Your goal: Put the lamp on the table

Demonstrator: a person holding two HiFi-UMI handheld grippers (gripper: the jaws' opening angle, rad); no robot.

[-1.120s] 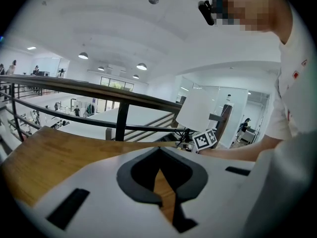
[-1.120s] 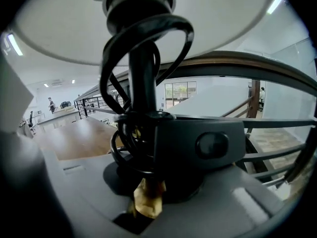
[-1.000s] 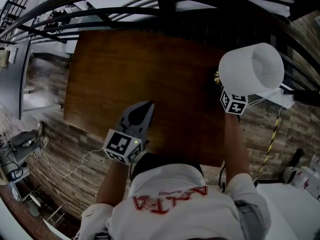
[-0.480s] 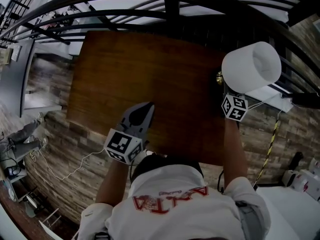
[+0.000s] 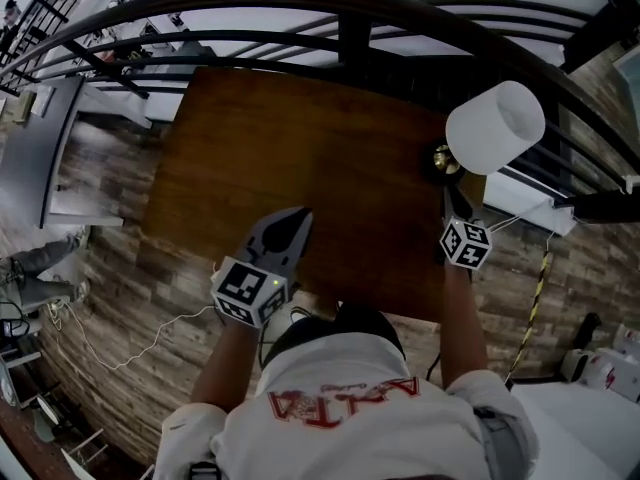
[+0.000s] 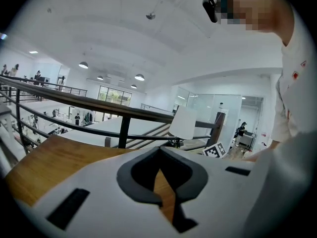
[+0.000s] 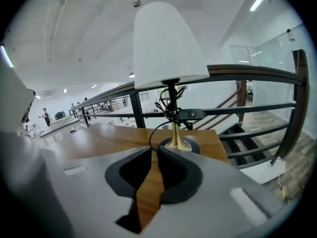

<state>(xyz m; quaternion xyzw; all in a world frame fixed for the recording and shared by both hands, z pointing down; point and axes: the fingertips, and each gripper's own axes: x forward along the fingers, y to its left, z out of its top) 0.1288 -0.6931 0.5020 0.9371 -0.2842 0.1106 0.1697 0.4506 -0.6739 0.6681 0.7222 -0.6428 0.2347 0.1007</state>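
Head view: lamp (image 5: pixel 495 128) stands upright on the table (image 5: pixel 290 138), at its far right corner, beside the railing (image 5: pixel 340 28). Our right gripper (image 5: pixel 448 196) sits just short of the lamp's base. Our left gripper (image 5: pixel 298 213) hangs over the table's near part.

Left gripper view: jaws pressed together, nothing btwn them, wood showing below.

Right gripper view: we see jaws a thin slit apart, gripping nothing. Lamp w/ cord stands just beyond the tips, clear of them.

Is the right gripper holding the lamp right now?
No, the lamp stands on its own base on the table, just beyond the right gripper, whose jaws have nothing between them.
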